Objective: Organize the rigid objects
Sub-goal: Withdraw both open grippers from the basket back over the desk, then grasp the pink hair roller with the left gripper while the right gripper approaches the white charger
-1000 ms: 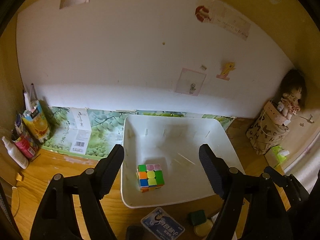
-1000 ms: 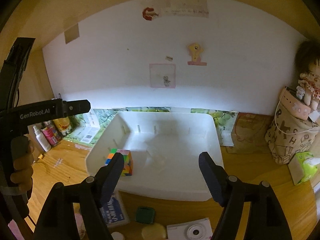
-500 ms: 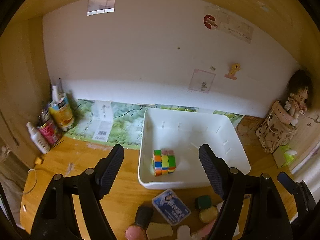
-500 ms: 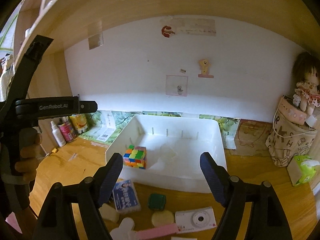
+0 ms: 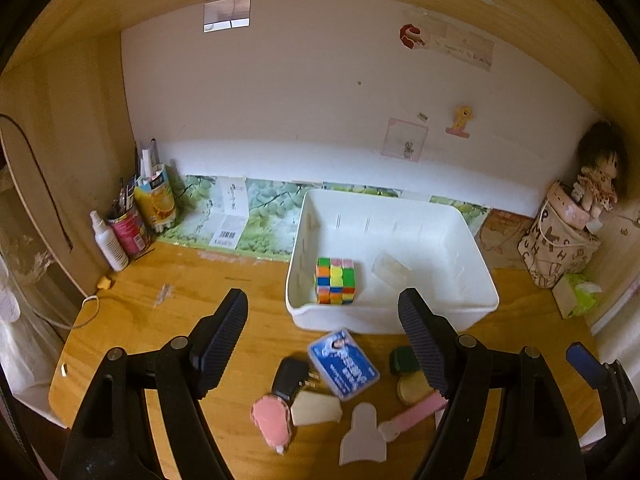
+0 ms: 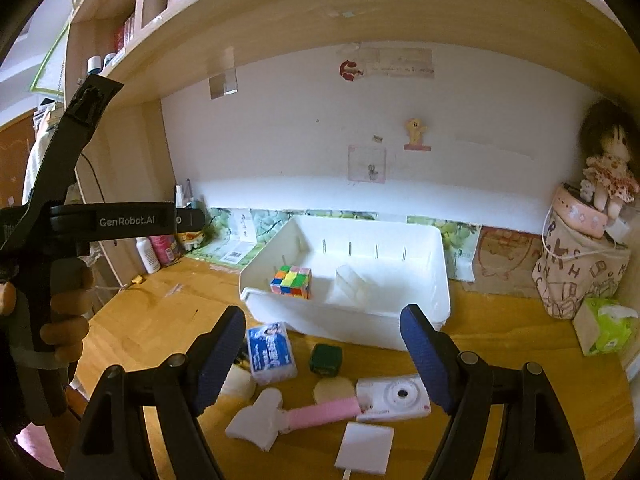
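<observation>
Cluttered wooden desk (image 5: 168, 320) under shelf (image 6: 320, 12)

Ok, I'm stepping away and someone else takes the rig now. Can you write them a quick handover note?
Left claw: open, empty, above the desk in front of the bin.
Right claw: open, empty, above the loose items.
White bin: holds the colour cube and a clear piece.
Done: cube is in the bin.
Left on the desk before the bin: blue card box, green block, white camera, pink-handled tool, round yellow disc, black plug, cream block, flat white square.
</observation>
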Action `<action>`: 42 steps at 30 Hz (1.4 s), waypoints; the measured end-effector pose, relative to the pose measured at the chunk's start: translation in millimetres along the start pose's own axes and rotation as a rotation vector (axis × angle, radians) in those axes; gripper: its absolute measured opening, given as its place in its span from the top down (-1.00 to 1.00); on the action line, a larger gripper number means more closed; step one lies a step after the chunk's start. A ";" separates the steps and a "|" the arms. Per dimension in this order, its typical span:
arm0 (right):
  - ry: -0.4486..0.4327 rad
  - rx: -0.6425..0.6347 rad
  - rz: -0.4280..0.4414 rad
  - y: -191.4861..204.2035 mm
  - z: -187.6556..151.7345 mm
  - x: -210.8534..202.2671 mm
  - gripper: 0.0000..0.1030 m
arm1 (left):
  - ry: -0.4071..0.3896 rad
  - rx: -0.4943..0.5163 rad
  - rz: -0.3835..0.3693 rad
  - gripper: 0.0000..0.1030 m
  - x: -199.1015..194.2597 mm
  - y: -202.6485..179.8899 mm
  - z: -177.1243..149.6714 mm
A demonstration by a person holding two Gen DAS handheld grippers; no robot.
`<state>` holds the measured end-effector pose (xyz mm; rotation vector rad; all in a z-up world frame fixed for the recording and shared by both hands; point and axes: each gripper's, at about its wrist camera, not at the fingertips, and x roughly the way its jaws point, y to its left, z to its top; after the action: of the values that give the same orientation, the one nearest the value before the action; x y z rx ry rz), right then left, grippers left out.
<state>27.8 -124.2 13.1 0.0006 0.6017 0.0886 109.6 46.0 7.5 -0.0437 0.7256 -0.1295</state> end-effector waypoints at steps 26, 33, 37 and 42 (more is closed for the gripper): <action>0.149 0.034 0.028 -13.2 -70.0 -6.2 -0.57 | 0.245 0.082 -0.006 -0.59 17.8 -25.8 -71.9; 0.211 0.064 0.012 -23.4 -87.5 5.8 -0.57 | 0.314 0.157 -0.030 -0.59 36.7 -42.6 -79.1; 0.244 0.070 -0.006 -27.2 -97.5 16.0 -0.57 | 0.363 0.223 -0.050 -0.59 51.3 -55.0 -81.7; 0.305 0.079 -0.004 -27.9 -107.6 34.4 -0.57 | 0.422 0.345 -0.069 -0.59 74.1 -73.3 -81.4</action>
<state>-2.5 -151.8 -95.9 0.0637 0.9094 0.0615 102.8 -36.1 -95.9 0.2962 1.1143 -0.3350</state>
